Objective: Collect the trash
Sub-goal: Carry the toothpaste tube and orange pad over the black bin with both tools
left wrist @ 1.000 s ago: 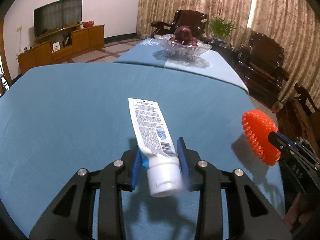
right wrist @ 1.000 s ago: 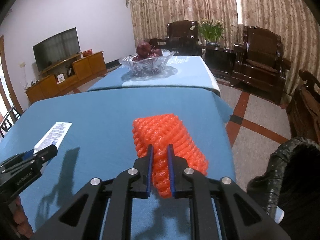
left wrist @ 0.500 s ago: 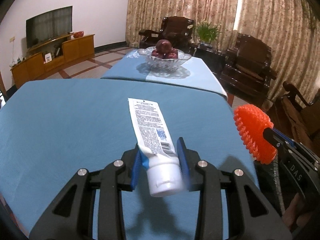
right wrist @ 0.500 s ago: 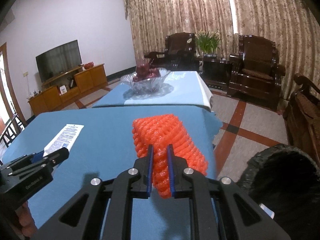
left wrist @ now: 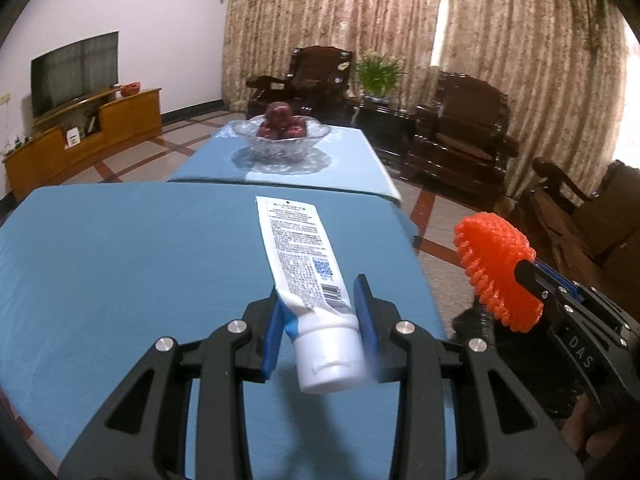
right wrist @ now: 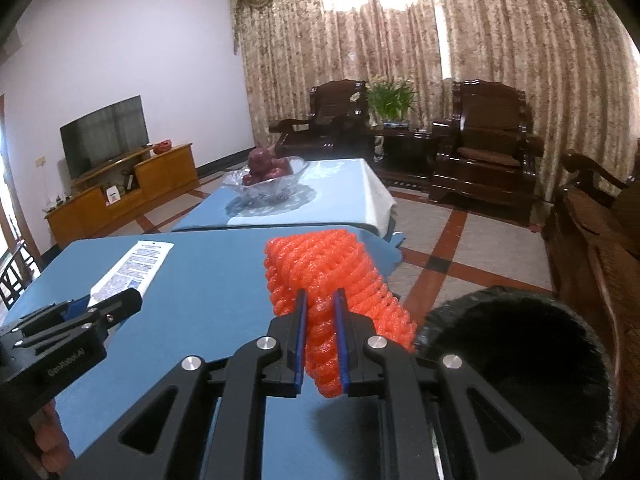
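Observation:
My left gripper (left wrist: pixel 320 304) is shut on a white tube (left wrist: pixel 304 264) with a printed label, cap toward the camera, held above the blue table (left wrist: pixel 120 264). My right gripper (right wrist: pixel 320 312) is shut on an orange foam net (right wrist: pixel 320 268), held near the table's right edge. The net also shows in the left wrist view (left wrist: pixel 496 268), and the tube in the right wrist view (right wrist: pixel 136 264). A black-lined trash bin (right wrist: pixel 520 356) stands on the floor just right of the right gripper, its mouth open.
A glass bowl of dark red fruit (left wrist: pixel 282 136) sits on a second blue table behind. Dark wooden armchairs (right wrist: pixel 484 152) and a potted plant (right wrist: pixel 390 100) stand by the curtains. A TV cabinet (right wrist: pixel 120 192) lines the left wall.
Both grippers have risen and moved right toward the table's edge with their loads. The trash bin now shows much larger and closer in the right wrist view.

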Motion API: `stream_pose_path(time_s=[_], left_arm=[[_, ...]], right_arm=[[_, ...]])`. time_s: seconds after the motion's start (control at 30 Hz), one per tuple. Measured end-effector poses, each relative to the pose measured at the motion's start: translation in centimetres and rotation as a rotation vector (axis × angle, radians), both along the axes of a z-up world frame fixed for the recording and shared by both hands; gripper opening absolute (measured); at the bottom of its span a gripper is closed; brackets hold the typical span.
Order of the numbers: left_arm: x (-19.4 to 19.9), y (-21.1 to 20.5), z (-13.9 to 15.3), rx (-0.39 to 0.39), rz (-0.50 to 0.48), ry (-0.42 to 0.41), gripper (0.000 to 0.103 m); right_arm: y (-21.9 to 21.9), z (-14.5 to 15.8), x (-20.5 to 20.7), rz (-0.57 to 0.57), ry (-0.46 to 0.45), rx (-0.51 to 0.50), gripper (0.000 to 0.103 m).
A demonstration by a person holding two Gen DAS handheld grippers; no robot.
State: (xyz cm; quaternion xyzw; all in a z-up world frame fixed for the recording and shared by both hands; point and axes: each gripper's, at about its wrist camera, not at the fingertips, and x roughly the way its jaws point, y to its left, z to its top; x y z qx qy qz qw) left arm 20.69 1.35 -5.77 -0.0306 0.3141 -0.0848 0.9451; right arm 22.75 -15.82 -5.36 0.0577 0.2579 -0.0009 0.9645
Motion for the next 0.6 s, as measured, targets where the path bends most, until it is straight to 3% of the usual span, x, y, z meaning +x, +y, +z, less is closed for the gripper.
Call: stream_pose_path(time_s=[0.6], left_arm=[[-2.0,-8.2,1.8,-0.021,-0.168,-0.028,0.032]], right_arm=[[-7.8,2.2,-5.3,-0.152,-0.030,-0.031,0.013]])
